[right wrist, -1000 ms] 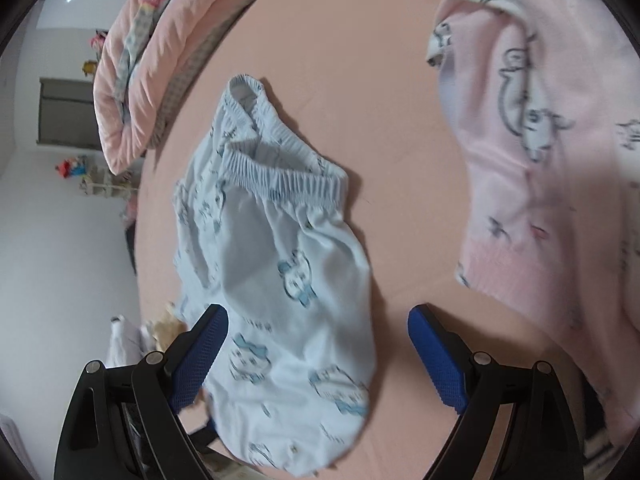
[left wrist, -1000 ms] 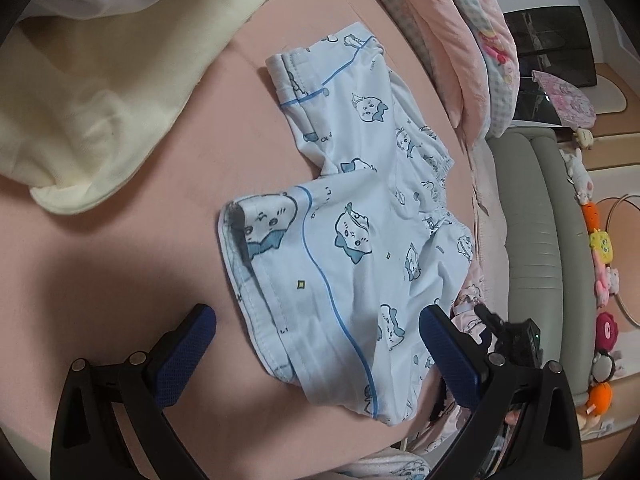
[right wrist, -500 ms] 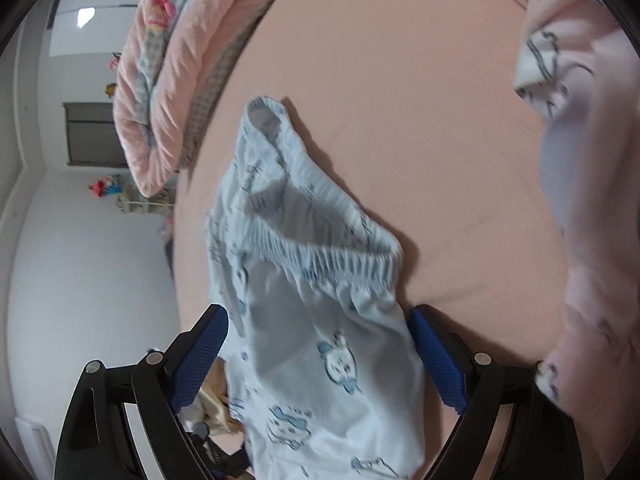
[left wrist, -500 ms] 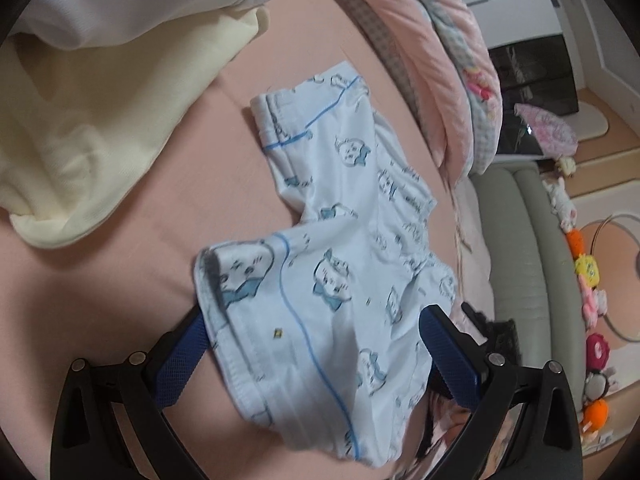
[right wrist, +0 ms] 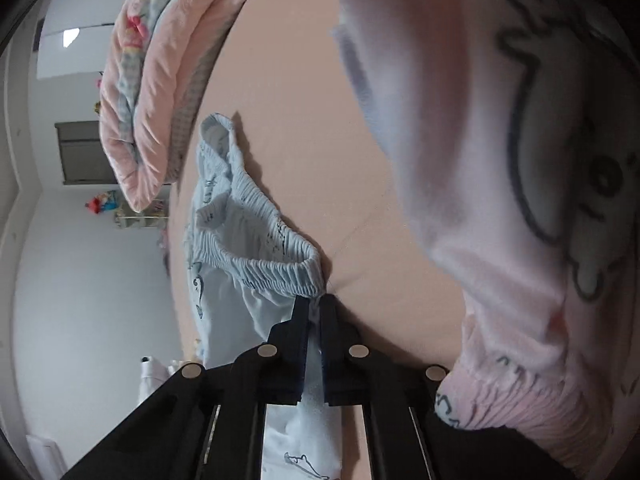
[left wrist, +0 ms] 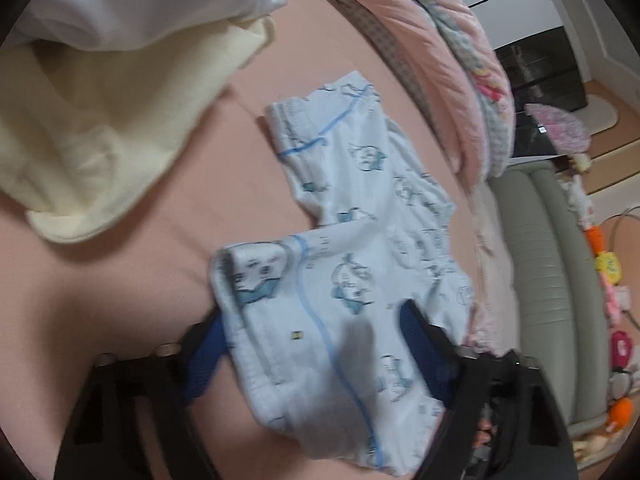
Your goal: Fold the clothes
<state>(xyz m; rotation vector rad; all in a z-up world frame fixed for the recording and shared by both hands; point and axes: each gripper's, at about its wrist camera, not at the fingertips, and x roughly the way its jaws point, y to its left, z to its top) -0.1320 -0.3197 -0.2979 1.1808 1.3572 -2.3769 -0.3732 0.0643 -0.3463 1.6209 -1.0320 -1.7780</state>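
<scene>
Light blue shorts (left wrist: pixel 360 264) with a cartoon print lie on the pink bed sheet (left wrist: pixel 120 288). My left gripper (left wrist: pixel 312 344) is open, its blue fingers on either side of the near leg hem, low over the cloth. In the right wrist view my right gripper (right wrist: pixel 314 304) is shut on the corner of the shorts' elastic waistband (right wrist: pixel 276 268). The rest of the shorts (right wrist: pixel 224 208) trails away to the left.
A cream garment (left wrist: pixel 100 128) and a white one (left wrist: pixel 140 0) lie at the left. A rolled pink quilt (left wrist: pixel 440 60) lies behind the shorts. A pink printed garment (right wrist: pixel 520 200) lies close on the right of my right gripper. A grey sofa (left wrist: pixel 552 272) stands beyond the bed edge.
Both grippers moved in toward the shorts. The right gripper closed on the waistband corner. The left gripper came down over the leg hem and narrowed a little.
</scene>
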